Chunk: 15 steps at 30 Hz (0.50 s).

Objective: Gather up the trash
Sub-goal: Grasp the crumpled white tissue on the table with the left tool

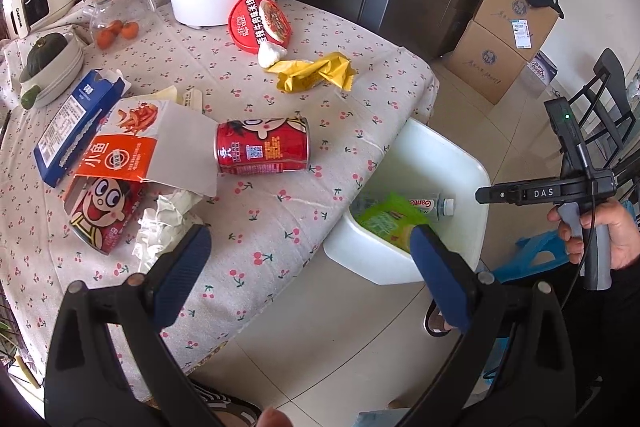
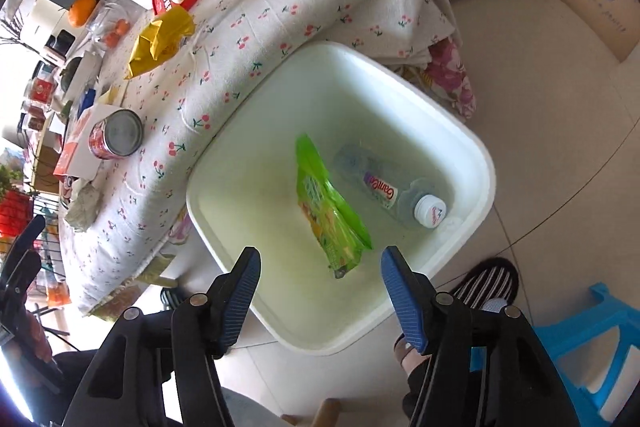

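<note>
Cherry-print tablecloth (image 1: 280, 219) is still carrying litter: red drink can (image 1: 262, 145) lying sideways, yellow crumpled wrapper (image 1: 316, 71). Left gripper (image 1: 312, 259) is hanging wide apart, empty. White plastic bin (image 2: 478, 163) is sitting at table edge for drops; green snack packet (image 2: 328, 207) is lying inside, right gripper (image 2: 320, 259) gaping empty above it.

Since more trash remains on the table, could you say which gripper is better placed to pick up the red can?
Probably the left gripper: it hangs open over the table, near the red can. The right gripper is open over the white bin.
</note>
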Available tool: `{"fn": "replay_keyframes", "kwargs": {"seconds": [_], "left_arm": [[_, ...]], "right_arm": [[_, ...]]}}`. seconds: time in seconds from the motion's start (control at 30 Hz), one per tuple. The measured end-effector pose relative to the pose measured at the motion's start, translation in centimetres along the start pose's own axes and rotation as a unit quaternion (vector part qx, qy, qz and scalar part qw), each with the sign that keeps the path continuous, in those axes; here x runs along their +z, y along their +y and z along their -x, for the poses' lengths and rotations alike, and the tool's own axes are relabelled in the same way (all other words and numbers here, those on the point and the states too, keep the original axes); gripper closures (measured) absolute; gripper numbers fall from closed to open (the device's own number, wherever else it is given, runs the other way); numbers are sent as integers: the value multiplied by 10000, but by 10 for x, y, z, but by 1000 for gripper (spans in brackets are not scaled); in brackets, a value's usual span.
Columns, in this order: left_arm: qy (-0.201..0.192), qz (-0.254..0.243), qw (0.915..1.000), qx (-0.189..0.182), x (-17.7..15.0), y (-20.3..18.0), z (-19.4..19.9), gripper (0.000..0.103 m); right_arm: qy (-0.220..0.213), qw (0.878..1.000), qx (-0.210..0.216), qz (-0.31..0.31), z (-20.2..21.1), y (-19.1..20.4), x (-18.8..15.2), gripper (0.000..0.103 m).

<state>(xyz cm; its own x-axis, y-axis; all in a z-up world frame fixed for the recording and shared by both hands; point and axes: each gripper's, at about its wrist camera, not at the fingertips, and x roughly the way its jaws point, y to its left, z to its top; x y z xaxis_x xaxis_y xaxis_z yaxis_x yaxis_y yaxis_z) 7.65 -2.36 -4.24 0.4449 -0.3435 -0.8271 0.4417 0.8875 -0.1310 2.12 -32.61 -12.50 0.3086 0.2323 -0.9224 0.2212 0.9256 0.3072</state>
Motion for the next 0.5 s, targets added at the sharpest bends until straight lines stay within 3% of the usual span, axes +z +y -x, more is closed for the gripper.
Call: {"fn": "replay_keyframes", "kwargs": {"seconds": [0.33, 0.5], "left_arm": [[-101, 260, 9988, 391, 6, 40, 13, 3], [166, 571, 9971, 478, 8, 75, 9, 3]], "right_arm": [[-609, 9929, -432, 929, 23, 49, 5, 26], [-724, 9835, -650, 1522, 21, 87, 11, 23]]}}
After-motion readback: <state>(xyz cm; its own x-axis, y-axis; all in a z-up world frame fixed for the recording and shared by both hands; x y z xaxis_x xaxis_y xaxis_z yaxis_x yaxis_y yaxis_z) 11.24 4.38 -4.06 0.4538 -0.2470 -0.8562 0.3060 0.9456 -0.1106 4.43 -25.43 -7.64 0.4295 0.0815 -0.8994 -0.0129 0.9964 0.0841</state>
